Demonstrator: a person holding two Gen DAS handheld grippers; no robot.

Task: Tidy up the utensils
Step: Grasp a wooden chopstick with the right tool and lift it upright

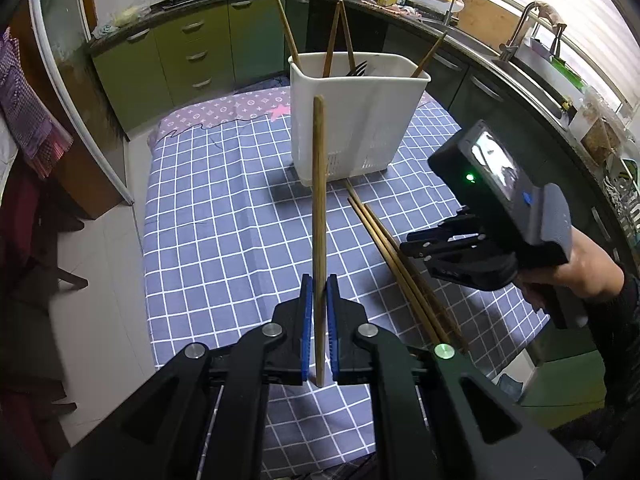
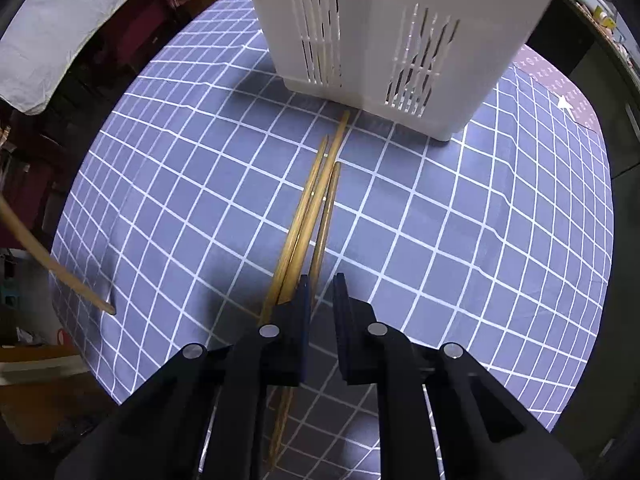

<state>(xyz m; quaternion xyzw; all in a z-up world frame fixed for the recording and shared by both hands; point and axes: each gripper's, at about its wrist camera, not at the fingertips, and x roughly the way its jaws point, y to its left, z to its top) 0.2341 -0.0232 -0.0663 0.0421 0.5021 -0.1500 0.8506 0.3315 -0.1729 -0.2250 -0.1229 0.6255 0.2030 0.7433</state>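
My left gripper (image 1: 319,284) is shut on a wooden chopstick (image 1: 319,200) that stands upright between its blue pads, in front of the white utensil holder (image 1: 352,120). The holder has several chopsticks and a dark fork in it. Three loose chopsticks (image 2: 316,200) lie together on the checked tablecloth, pointing at the holder's slotted base (image 2: 380,20). My right gripper (image 2: 322,284) points down just above their near ends, its jaws a narrow gap apart. Only cloth shows in the gap, and the chopsticks pass under its left finger. The held chopstick's tip (image 2: 52,268) shows at the left edge.
The blue checked tablecloth (image 1: 224,208) covers a small table. A person's hand (image 1: 588,268) holds the right gripper (image 1: 416,246) at the right. Green kitchen cabinets (image 1: 168,56), a stove with pans and a sink line the back. Chairs and hanging cloth are at the left.
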